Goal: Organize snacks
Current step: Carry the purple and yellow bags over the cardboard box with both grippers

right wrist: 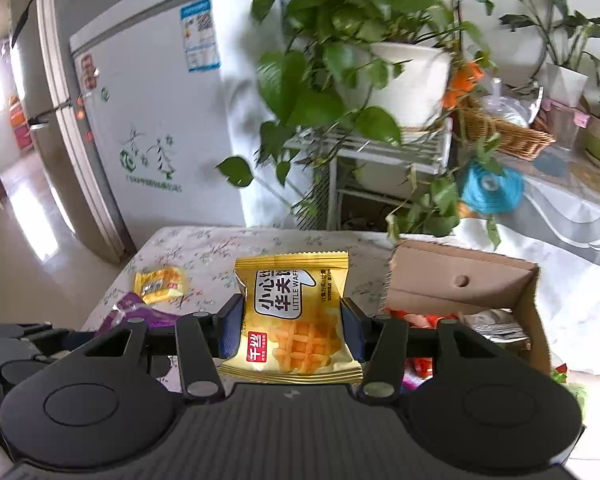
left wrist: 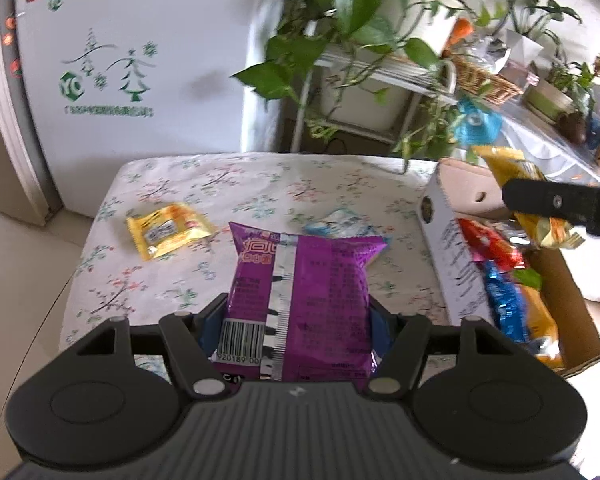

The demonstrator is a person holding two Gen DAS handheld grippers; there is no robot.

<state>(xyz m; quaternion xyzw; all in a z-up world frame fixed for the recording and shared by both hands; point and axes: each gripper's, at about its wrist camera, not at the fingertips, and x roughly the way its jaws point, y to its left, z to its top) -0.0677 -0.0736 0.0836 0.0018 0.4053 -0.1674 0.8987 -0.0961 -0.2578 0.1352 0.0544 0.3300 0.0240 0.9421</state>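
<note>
My left gripper is shut on a purple snack packet, held above the flowered tablecloth. A yellow waffle packet sits upright between the blue pads of my right gripper, which is shut on it. In the left wrist view the right gripper shows as a black finger with that yellow packet over the cardboard box at the right. The box holds several packets, red, blue and orange. A small yellow packet and a pale blue one lie on the cloth.
A white chest freezer stands behind the table. A metal plant stand with trailing green leaves rises at the back, with a wicker basket and more pots on a side table to the right. Tiled floor lies to the left.
</note>
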